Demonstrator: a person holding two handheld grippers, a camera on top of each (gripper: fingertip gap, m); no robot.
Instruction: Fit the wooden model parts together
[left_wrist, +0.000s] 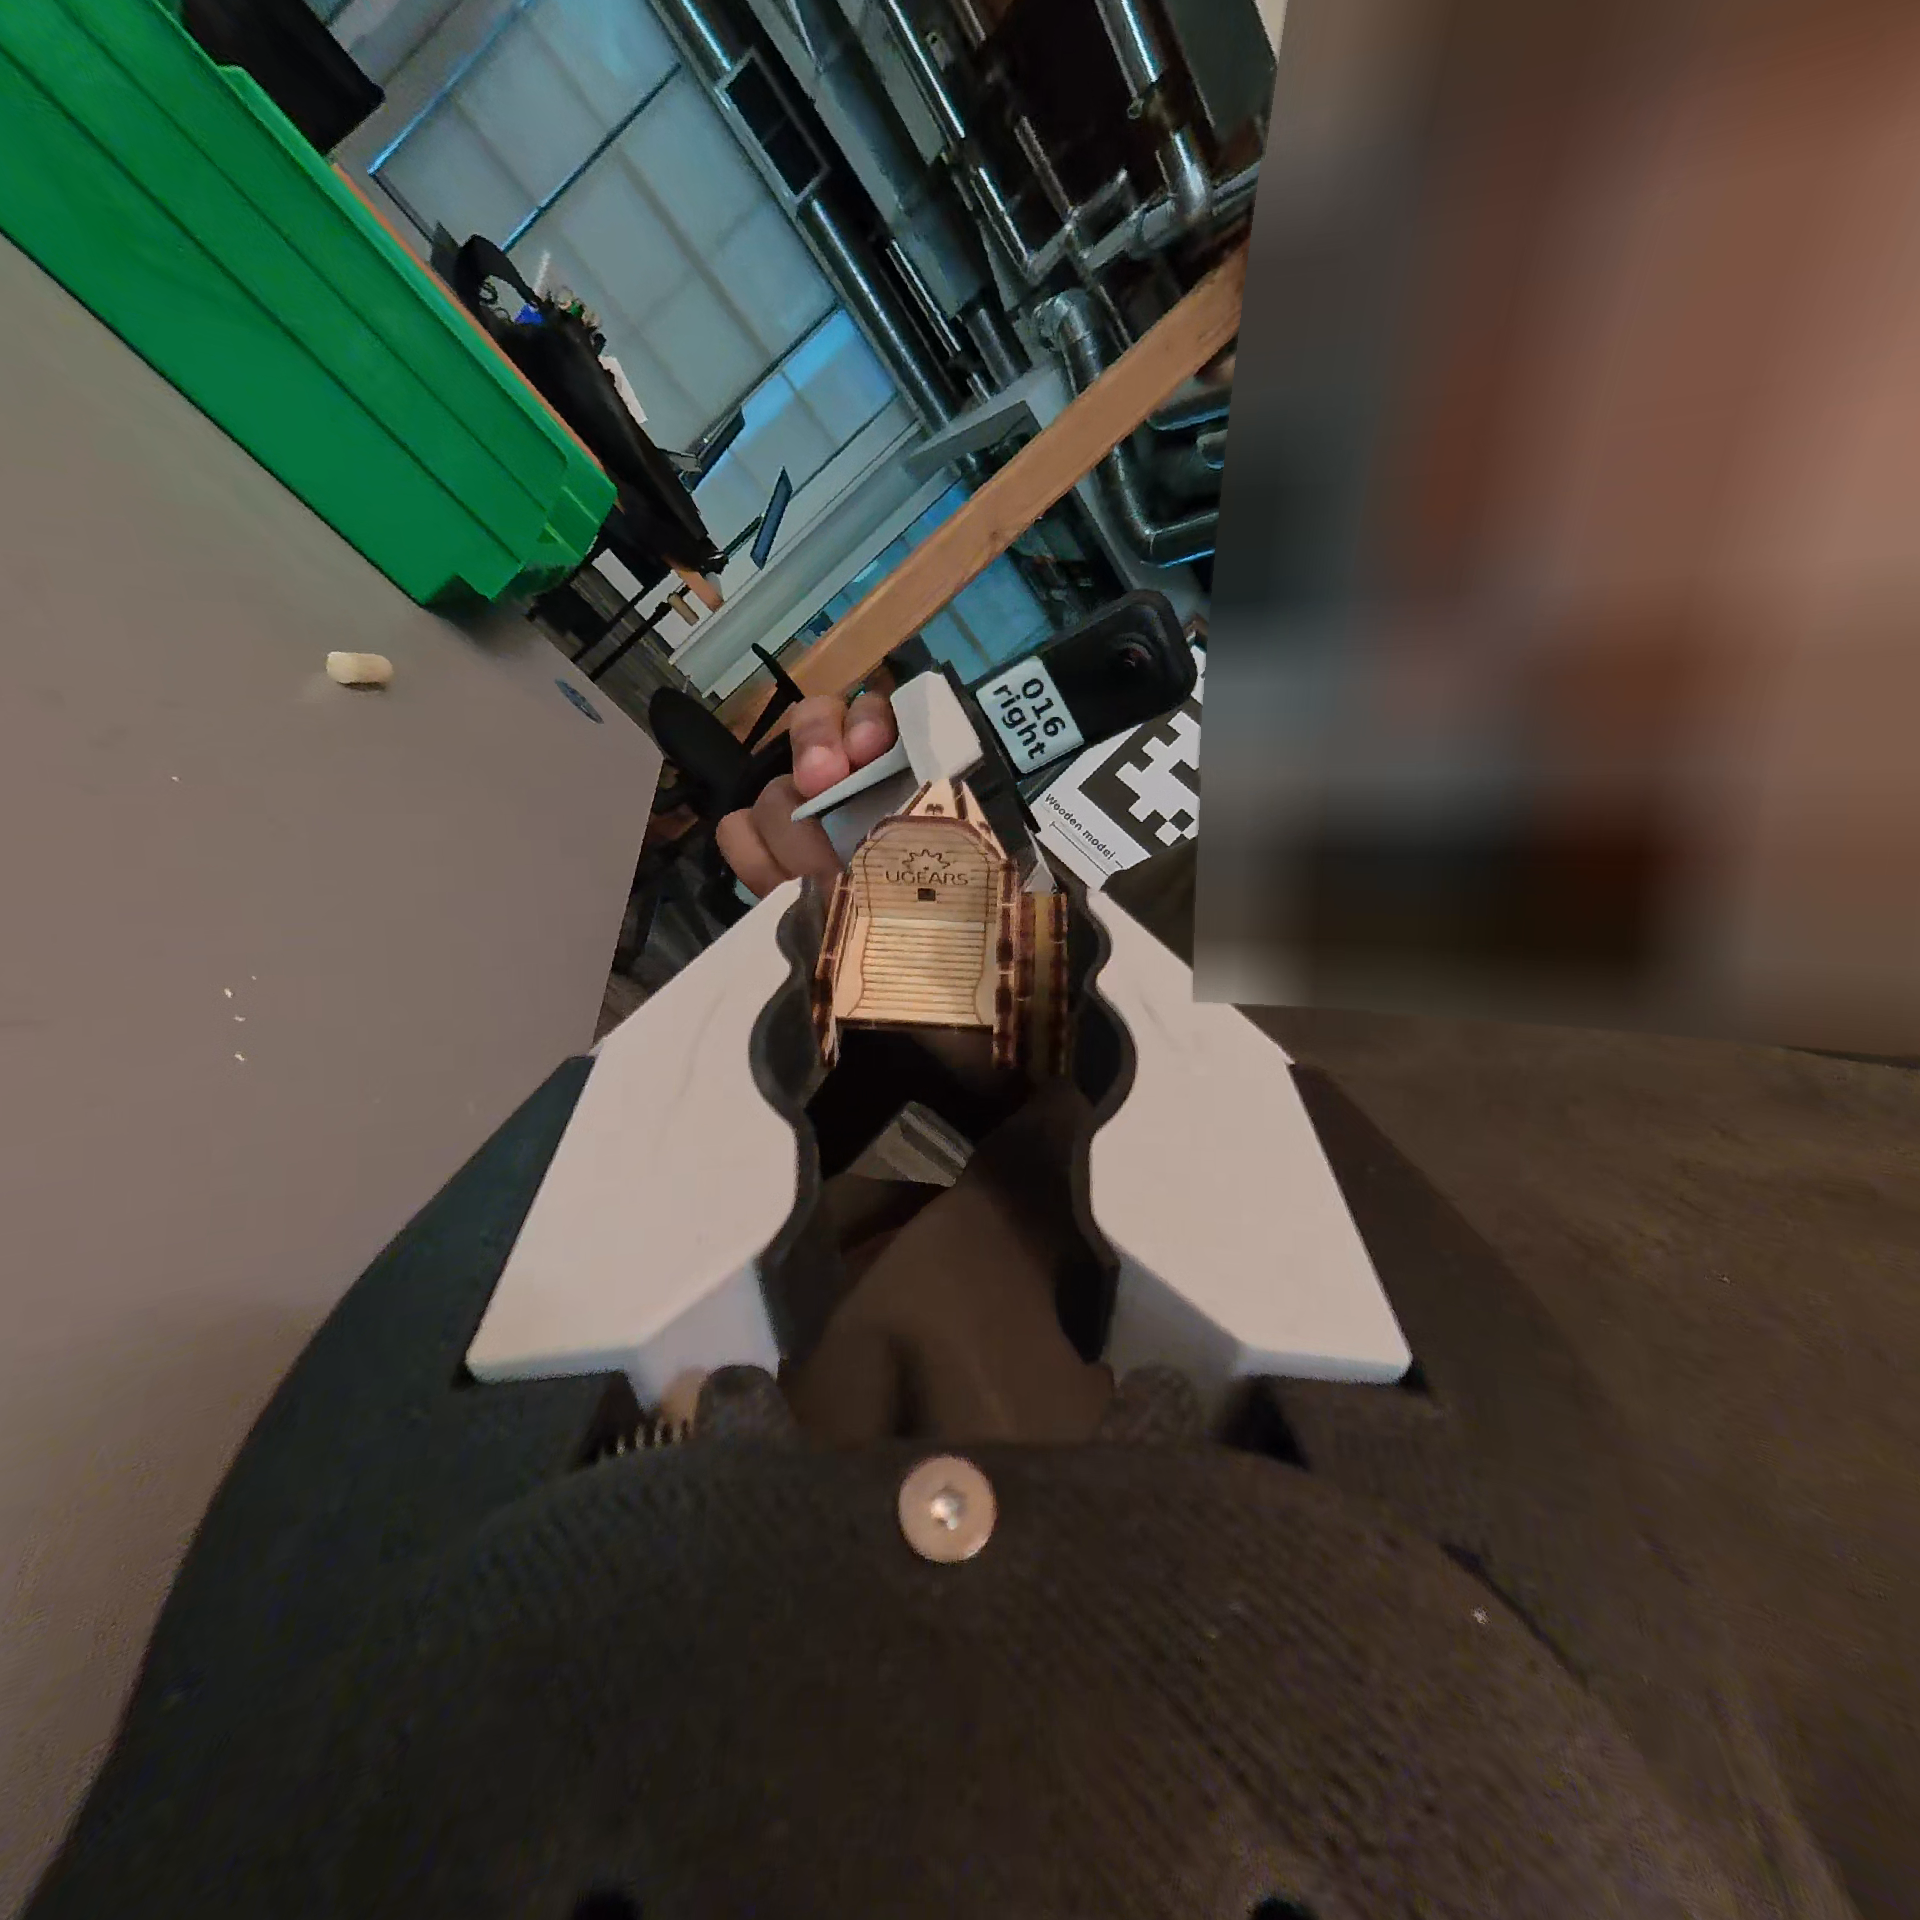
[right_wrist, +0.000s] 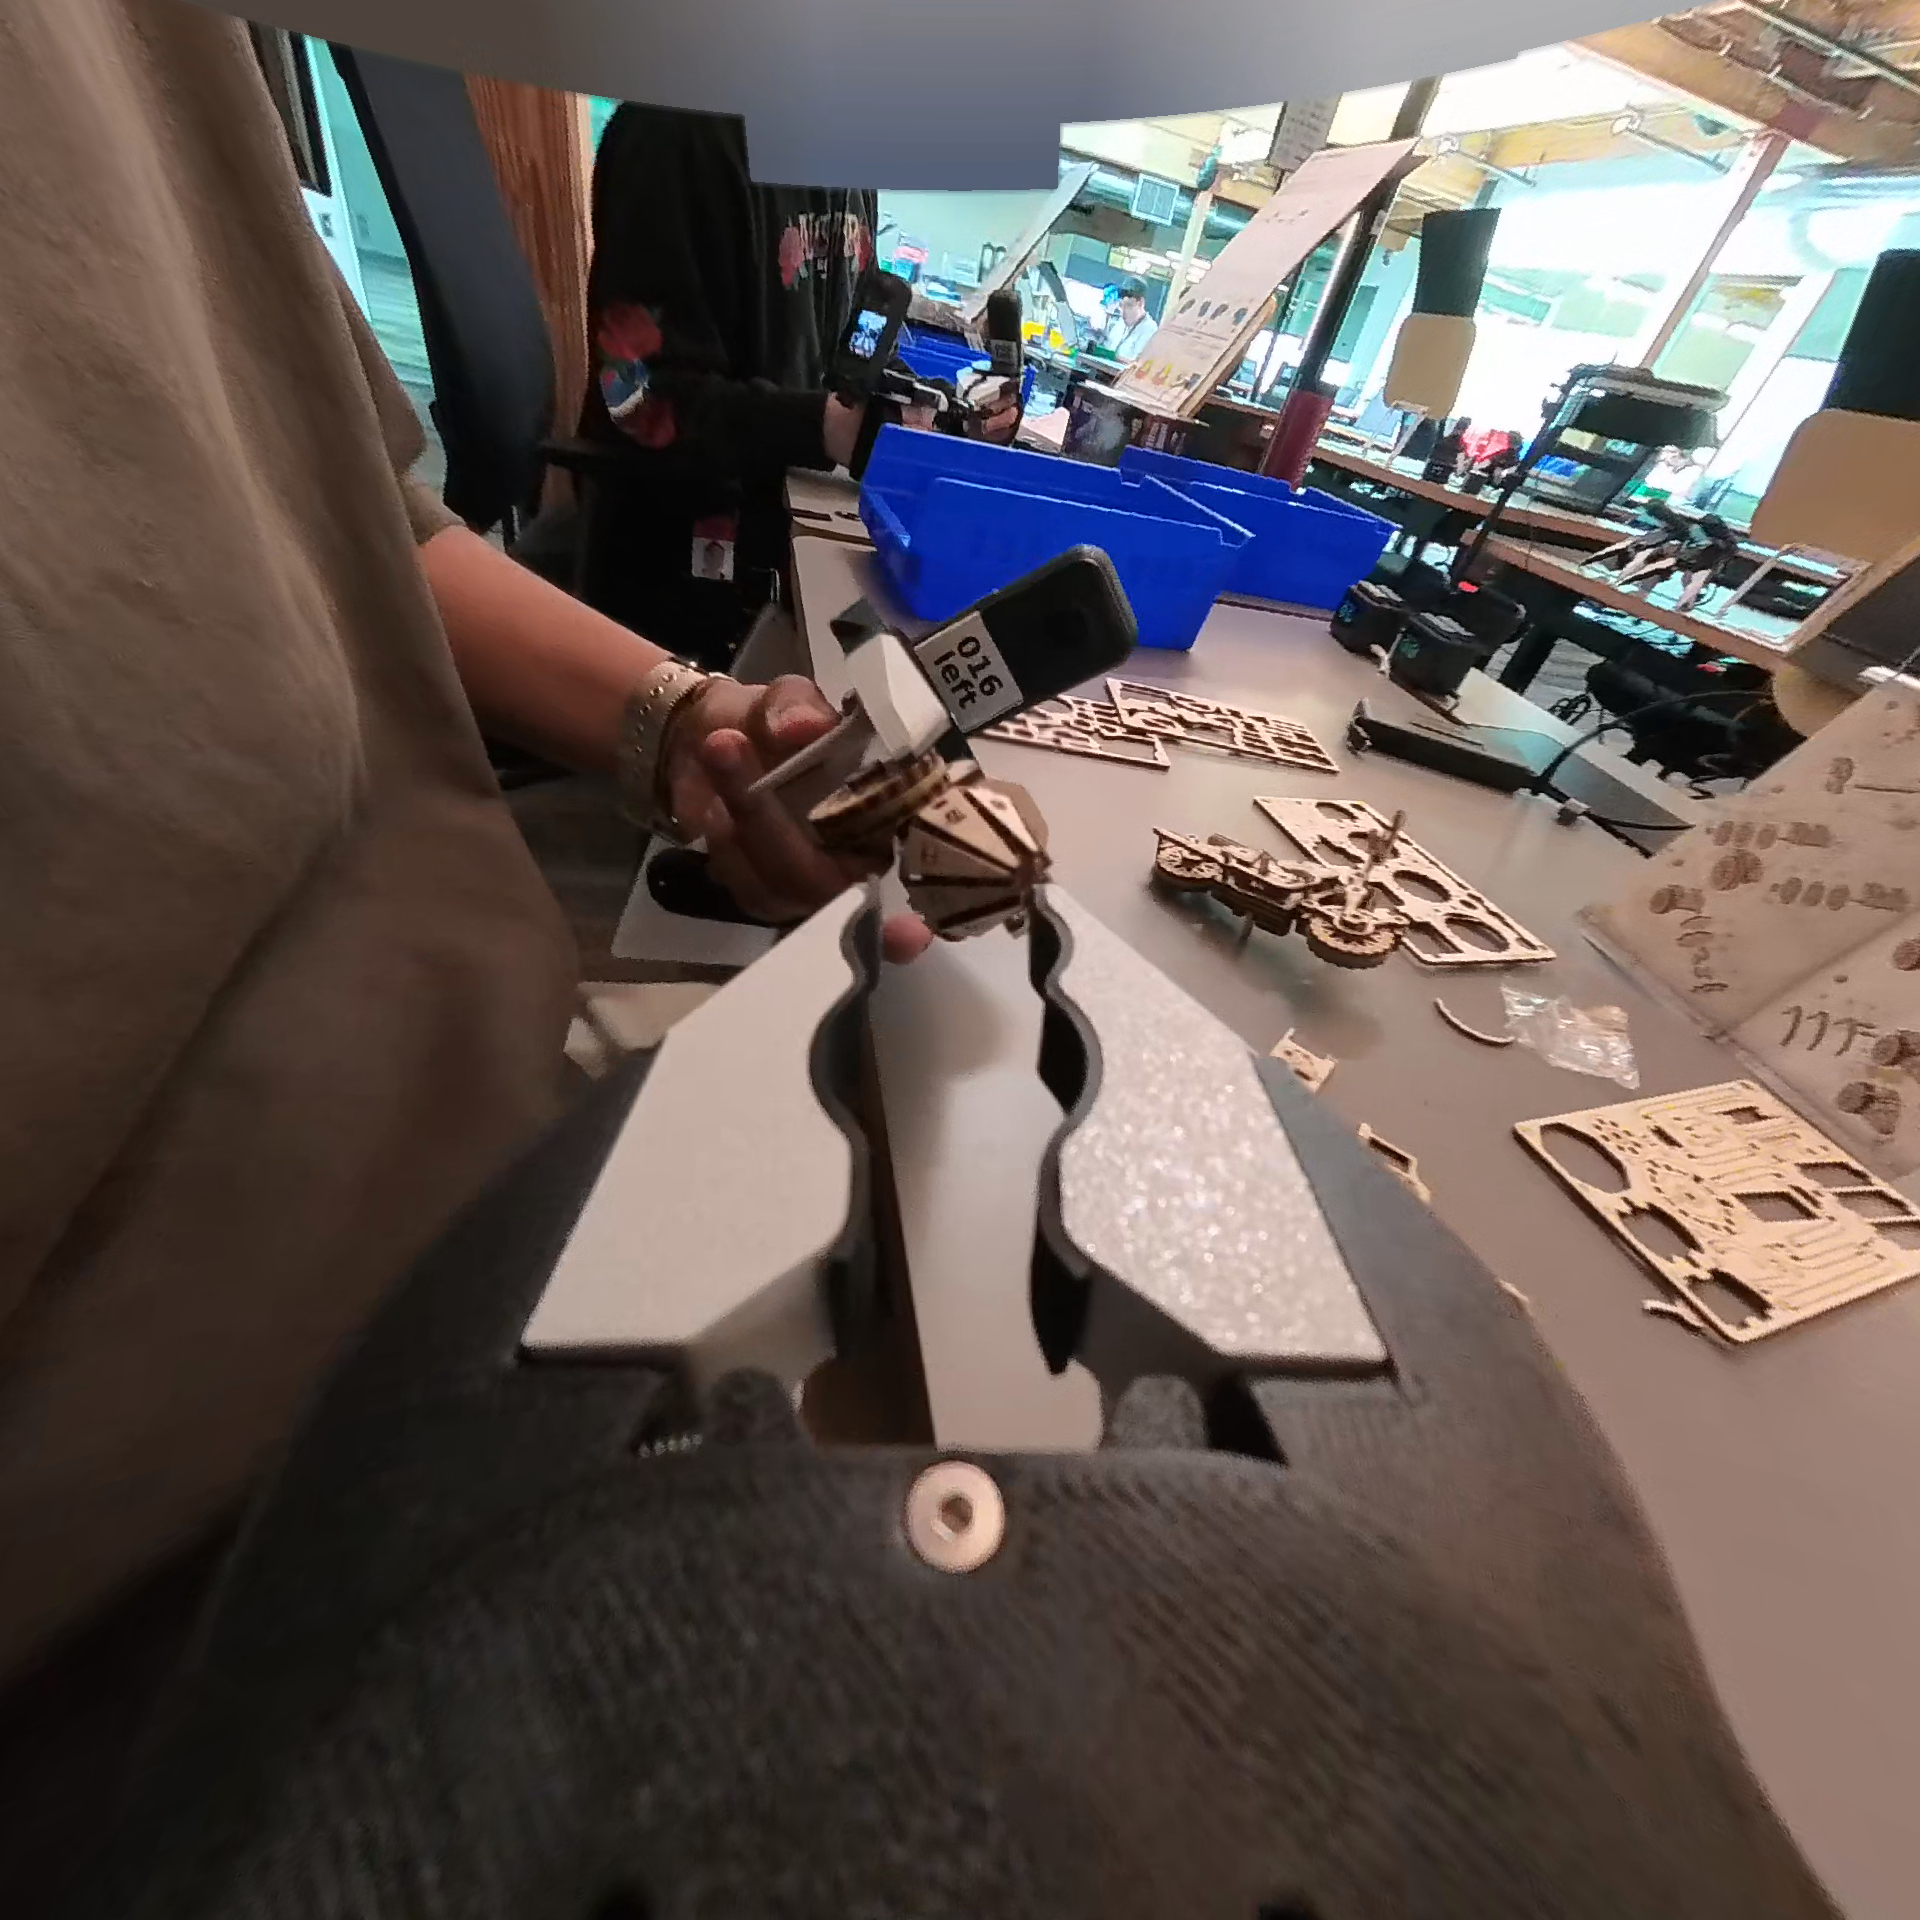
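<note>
Two grippers meet in mid-air above the bench (right_wrist: 1195, 935), both on one wooden model. In the left wrist view the left gripper (left_wrist: 940, 966) has its jaws clamped on the sides of the wooden model (left_wrist: 914, 945), a small box-like assembly with slatted floor and toothed side edges, held upright between the white fingers (left_wrist: 707, 1039). Beyond it the right gripper (left_wrist: 951, 800) points back toward the camera, its tips at the far end of the same model; a hand (left_wrist: 800, 800) wraps its handle, fingers curled.

In the right wrist view the right gripper (right_wrist: 951, 914) has its jaws set apart, with the faceted end of the model (right_wrist: 966, 862) sitting between the tips; whether both tips press on it I cannot tell. Behind it the left gripper (right_wrist: 894, 748) comes in tilted from the upper left, gripped by a hand (right_wrist: 748, 810) with bracelets at the wrist, the forearm reaching out from a beige sleeve.

Farther off on the grey bench lie four flat wooden part sheets: one near the right edge (right_wrist: 1725, 1205), one under a built wooden motorcycle (right_wrist: 1268, 883), and two overlapping at the back (right_wrist: 1174, 722). One clear plastic bag (right_wrist: 1569, 1029) lies near one curved wood scrap (right_wrist: 1470, 1023). Two blue bins (right_wrist: 1039, 551) stand behind, and another person in black stands past them.
</note>
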